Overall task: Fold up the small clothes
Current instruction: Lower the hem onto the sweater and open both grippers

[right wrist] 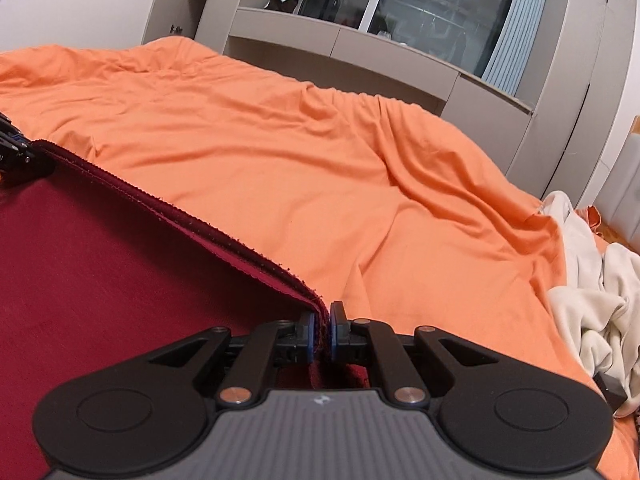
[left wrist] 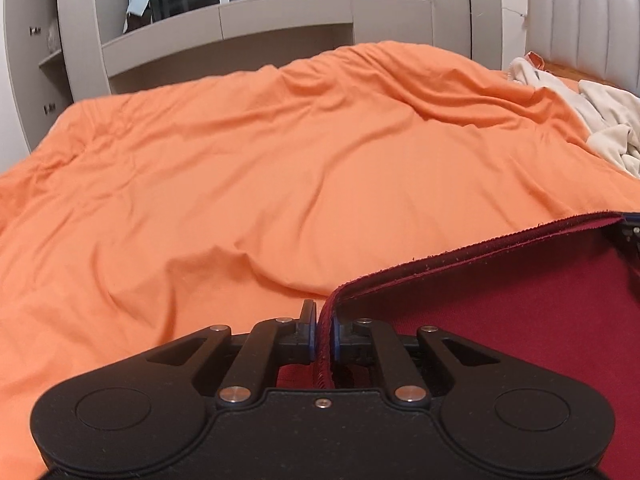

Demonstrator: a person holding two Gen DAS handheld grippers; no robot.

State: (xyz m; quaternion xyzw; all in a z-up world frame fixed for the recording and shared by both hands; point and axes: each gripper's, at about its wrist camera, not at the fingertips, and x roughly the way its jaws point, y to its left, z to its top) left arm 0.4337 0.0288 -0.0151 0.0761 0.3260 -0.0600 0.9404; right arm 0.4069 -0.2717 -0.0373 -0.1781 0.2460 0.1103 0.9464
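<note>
**Both claws clamped on red cloth corners**

Left claw pinches the red cloth at its left corner; right claw pinches the right corner. Hem runs claw to claw, taut, above the orange bed. Cloth body hangs toward the person. Neither hand nearer. No readable writing anywhere.

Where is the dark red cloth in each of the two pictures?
Left wrist view: the dark red cloth fills the lower right; its corner is pinched in the left claw.
Right wrist view: the dark red cloth fills the lower left; its corner is pinched in the right claw.
Shared landmark: the cream clothes pile at the right edge of the orange bedsheet.
</note>
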